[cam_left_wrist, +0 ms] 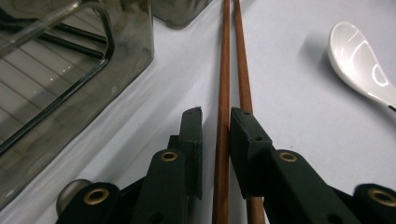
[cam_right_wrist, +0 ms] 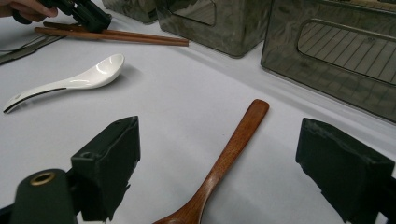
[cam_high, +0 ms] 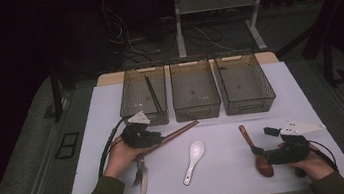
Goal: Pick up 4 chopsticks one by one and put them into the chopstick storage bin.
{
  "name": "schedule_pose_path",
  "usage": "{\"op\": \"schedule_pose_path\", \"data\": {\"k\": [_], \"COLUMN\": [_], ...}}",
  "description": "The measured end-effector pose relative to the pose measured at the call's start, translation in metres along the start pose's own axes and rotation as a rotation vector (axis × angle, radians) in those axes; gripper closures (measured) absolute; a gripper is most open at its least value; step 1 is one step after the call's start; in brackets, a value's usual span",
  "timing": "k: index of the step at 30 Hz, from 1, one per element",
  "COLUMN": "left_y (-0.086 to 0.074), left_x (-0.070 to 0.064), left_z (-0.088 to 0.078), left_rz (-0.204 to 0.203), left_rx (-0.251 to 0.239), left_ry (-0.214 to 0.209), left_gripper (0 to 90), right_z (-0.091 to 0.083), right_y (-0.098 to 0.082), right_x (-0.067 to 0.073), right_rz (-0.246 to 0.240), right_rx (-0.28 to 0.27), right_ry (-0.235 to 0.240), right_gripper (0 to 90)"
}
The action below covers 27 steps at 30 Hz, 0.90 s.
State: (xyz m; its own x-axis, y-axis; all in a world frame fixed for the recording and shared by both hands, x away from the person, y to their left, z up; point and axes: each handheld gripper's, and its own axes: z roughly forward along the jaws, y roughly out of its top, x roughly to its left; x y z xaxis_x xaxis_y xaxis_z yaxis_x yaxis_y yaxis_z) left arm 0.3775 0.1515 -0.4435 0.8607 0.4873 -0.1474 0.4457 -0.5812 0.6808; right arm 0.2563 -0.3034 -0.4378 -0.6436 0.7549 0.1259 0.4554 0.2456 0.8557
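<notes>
**Chopsticks being gripped near the worktop's left side**

The chopsticks [cam_left_wrist: 223,93], a brown wooden pair, are lying on the white worktop [cam_high: 230,170] in front of the left bin [cam_high: 143,94], with one stick passing between the jaws of the left gripper [cam_left_wrist: 215,122]. The jaws are standing narrow around that stick; the second stick is lying under the right jaw. The likely fault: only one stick is being caught, so the other may be left behind or roll. The right gripper [cam_right_wrist: 217,154] is hovering with its jaws wide, straddling the wooden spoon [cam_right_wrist: 224,163] near the front right corner. A white ceramic spoon [cam_high: 193,160] is resting mid-worktop, and a fork and knife [cam_high: 141,174] toward the front left. Three smoky bins are lining the far edge. The surrounding room is dim, with cables and table legs behind.
</notes>
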Motion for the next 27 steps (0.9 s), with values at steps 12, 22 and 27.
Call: {"op": "schedule_pose_path", "data": {"k": [12,22,27], "left_y": [0.0009,0.0021,0.0018], "left_x": [-0.0056,-0.0081,-0.0086], "left_z": [0.0026,0.0024,0.0011], "left_rz": [0.038,0.066,0.071], "left_rx": [0.028,0.042,0.051], "left_ry": [0.044,0.059,0.040], "left_gripper": [78.7,81.4,82.5], "right_z": [-0.0001,0.0000,-0.0001], "right_y": [-0.0002,-0.0001,-0.0001], "right_x": [-0.0002,-0.0001,-0.0001], "right_rz": [-0.005,-0.005,-0.006], "right_rx": [0.000,0.001,0.001], "right_ry": [0.000,0.001,0.002], "right_gripper": [13.7,13.7,13.7]}}
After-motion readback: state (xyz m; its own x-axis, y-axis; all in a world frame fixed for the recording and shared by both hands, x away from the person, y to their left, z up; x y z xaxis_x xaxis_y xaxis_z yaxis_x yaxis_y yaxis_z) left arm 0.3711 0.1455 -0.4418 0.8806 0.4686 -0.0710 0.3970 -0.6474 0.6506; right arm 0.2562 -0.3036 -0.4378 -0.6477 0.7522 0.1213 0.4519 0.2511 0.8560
